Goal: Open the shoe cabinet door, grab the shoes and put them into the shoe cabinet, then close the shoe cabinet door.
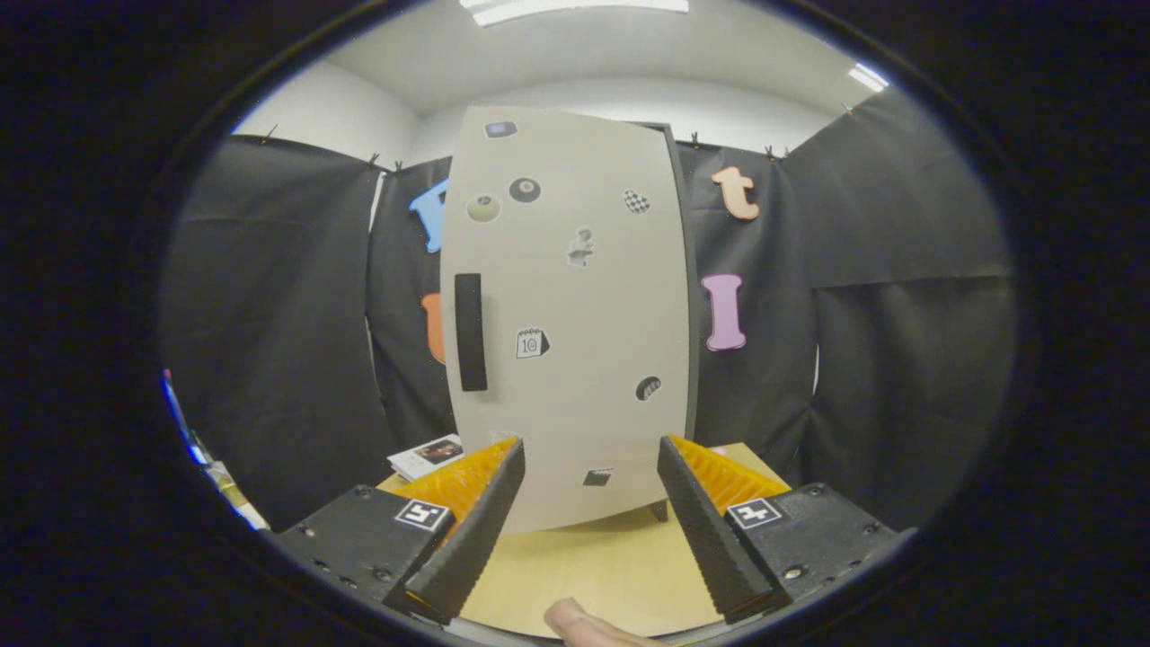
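A tall pale grey shoe cabinet [575, 305] stands on the wooden table [584, 575] straight ahead of my fingers. Its door is closed and carries several small stickers. A black vertical handle [470, 332] sits on the door's left side, above and beyond my left finger. My gripper [590, 449] is open, with nothing between the fingers, and it stays short of the cabinet. The fingertips frame the lower part of the door.
A small booklet or box [429, 456] lies on the table to the left of the cabinet, behind my left finger. A fingertip of a person's hand [584, 624] shows at the table's near edge. Black cloth walls surround the table.
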Demonstrator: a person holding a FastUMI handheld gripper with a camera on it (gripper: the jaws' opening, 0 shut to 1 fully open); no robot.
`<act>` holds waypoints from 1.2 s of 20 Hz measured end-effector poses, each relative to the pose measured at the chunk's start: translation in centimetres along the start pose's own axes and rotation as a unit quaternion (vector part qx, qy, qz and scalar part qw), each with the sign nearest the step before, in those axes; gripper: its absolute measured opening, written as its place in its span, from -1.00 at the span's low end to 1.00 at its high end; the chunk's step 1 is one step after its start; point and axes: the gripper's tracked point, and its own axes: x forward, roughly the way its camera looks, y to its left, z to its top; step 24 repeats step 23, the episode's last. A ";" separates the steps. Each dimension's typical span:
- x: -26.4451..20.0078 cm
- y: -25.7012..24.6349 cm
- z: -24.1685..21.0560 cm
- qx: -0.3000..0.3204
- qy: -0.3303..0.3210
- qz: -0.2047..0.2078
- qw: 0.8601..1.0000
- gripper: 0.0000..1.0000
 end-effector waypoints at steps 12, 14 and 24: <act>-10.7 -2.9 -0.5 0.013 -0.095 0.030 0.995 0.94; -10.2 -4.1 -1.3 0.012 -0.087 0.015 0.996 0.94; -8.5 -5.4 -3.3 0.010 -0.056 0.007 0.998 0.94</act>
